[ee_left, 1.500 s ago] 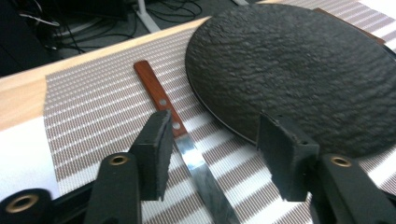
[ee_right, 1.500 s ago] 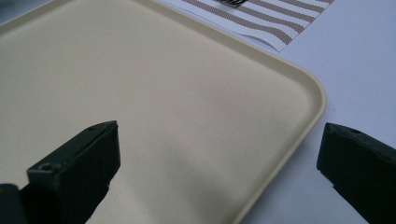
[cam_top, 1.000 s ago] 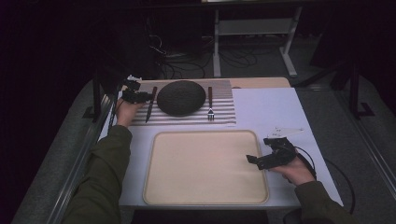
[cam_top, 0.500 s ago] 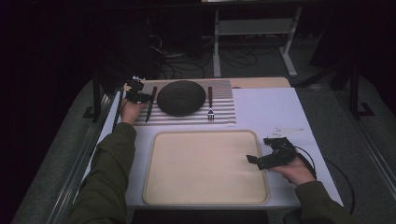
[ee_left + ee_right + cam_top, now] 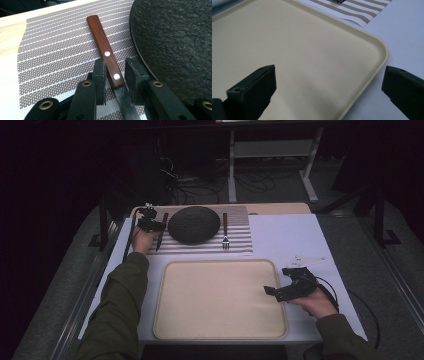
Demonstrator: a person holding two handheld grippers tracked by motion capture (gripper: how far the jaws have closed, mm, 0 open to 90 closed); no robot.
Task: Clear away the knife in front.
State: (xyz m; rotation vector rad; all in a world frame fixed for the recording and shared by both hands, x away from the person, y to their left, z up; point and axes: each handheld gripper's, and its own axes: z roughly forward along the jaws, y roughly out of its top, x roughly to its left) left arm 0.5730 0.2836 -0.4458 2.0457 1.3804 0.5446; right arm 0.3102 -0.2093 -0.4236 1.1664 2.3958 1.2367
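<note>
A knife [image 5: 101, 40] with a brown riveted handle lies on the striped placemat [image 5: 55, 50], left of a dark round plate [image 5: 175, 45]. My left gripper [image 5: 115, 72] straddles the knife where handle meets blade. Its jaws have just been closing, and the pads now sit against the handle's sides. From above, the left gripper [image 5: 160, 226] is at the knife [image 5: 161, 236], beside the plate [image 5: 194, 224]. A fork [image 5: 225, 232] lies to the right of the plate. My right gripper [image 5: 272, 292] rests at the right edge of the beige tray [image 5: 220, 305], jaws wide apart with nothing between them.
The tray [image 5: 299, 50] takes up the near middle of the white table [image 5: 290, 240]. The placemat [image 5: 240, 245] lies just behind it. Beyond the table's far edge are cables and a metal stand [image 5: 270, 155] on a dark floor.
The left hand has edged forward along the knife, and its jaws have narrowed around the handle. The right hand and gripper have stayed in place.
</note>
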